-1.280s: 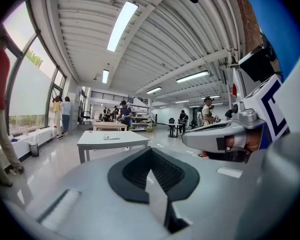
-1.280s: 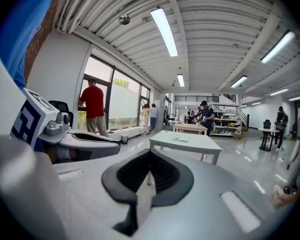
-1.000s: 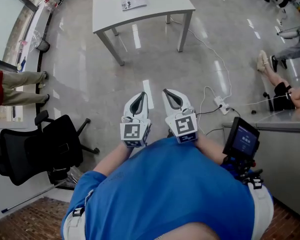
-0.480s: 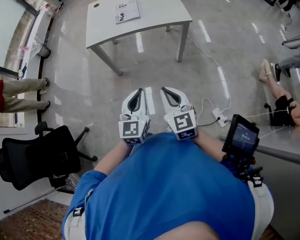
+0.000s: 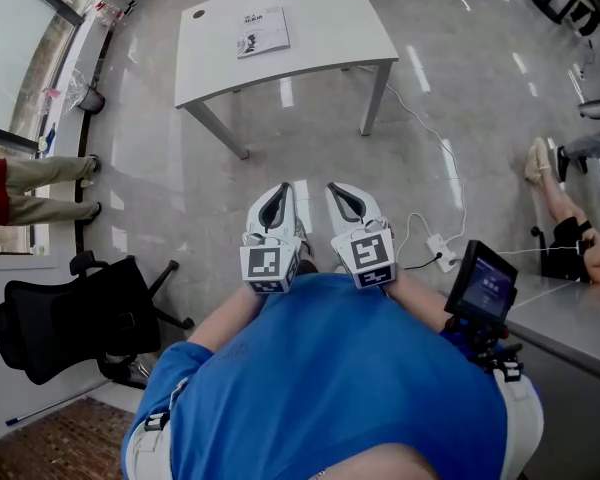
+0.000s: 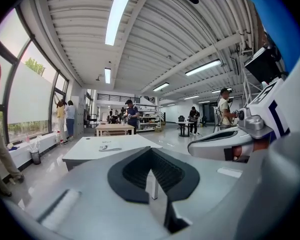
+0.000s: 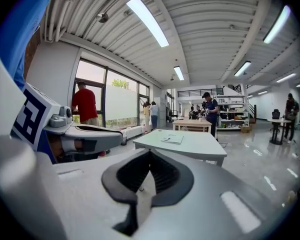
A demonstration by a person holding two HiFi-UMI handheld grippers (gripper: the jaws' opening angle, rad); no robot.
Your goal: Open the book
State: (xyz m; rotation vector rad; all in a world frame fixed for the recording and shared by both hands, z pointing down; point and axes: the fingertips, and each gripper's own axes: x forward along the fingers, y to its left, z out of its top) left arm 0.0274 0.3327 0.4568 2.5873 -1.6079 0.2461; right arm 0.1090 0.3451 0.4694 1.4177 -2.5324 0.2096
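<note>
The book point(image 5: 263, 31) lies closed on a white table point(image 5: 330, 18) some way ahead of me across the floor. Both grippers are held close to my chest, side by side above the floor and far short of the table. My left gripper point(image 5: 283, 190) is shut with nothing in it, and my right gripper point(image 5: 336, 188) is shut and empty too. The left gripper view looks past its closed jaws point(image 6: 150, 150) to the book point(image 6: 110, 148) on the table point(image 6: 90, 151). The right gripper view shows its jaws point(image 7: 149, 153) closed below the distant book point(image 7: 172, 139).
A black office chair point(image 5: 75, 313) stands at my left, and a person in beige trousers point(image 5: 30, 183) by the window. A power strip with cable point(image 5: 442, 253) lies on the floor to the right, near a grey counter point(image 5: 570, 318). A small screen point(image 5: 483, 288) hangs at my hip.
The table, the book and the power strip have slid down the head view: I have come nearer the table. Both grippers keep their place before my chest, still shut.
</note>
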